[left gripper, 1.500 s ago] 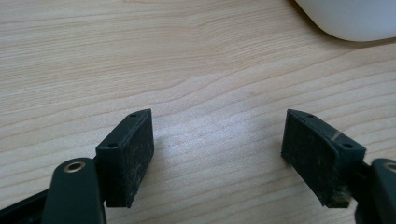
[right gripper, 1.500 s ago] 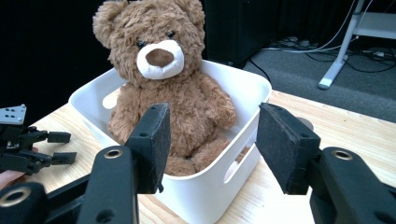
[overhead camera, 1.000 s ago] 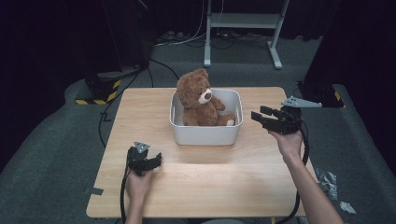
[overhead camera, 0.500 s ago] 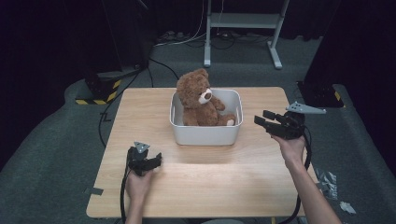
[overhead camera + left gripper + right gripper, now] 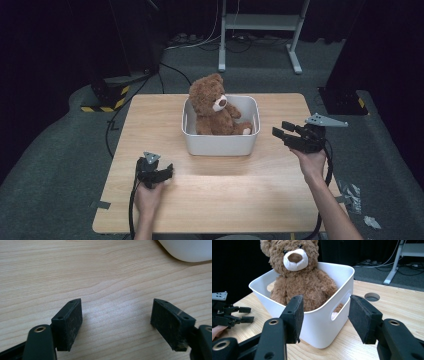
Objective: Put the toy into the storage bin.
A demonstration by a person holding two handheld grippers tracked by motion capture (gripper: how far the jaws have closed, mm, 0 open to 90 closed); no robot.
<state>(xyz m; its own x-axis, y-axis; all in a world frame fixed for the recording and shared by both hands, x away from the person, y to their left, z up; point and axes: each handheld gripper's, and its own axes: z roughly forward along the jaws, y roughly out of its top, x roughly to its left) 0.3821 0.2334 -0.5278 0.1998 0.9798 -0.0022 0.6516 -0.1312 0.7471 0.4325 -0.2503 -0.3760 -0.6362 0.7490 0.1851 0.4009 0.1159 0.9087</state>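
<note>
A brown teddy bear (image 5: 212, 107) (image 5: 304, 282) sits upright in a white bin (image 5: 220, 145) (image 5: 322, 327) at the middle of the wooden table (image 5: 225, 200). My right gripper (image 5: 279, 129) (image 5: 325, 302) hovers just right of the bin, pointing at its handle side. Its jaws are open and nothing is between them. My left gripper (image 5: 170, 172) (image 5: 116, 322) rests low on the table in front of the bin's left corner, open over bare wood. A corner of the bin (image 5: 187, 250) appears at the top right of the left gripper view. The left gripper (image 5: 244, 315) also shows far off in the right gripper view.
A round cable hole (image 5: 372, 296) is set in the tabletop behind the bin. Beyond the table lie dark carpet, cables and a grey stand's legs (image 5: 260, 22). Bits of tape (image 5: 350, 192) lie on the floor at the right.
My right gripper has drifted slightly right and toward the person, away from the bin. The left gripper, the bear and the bin have stayed put.
</note>
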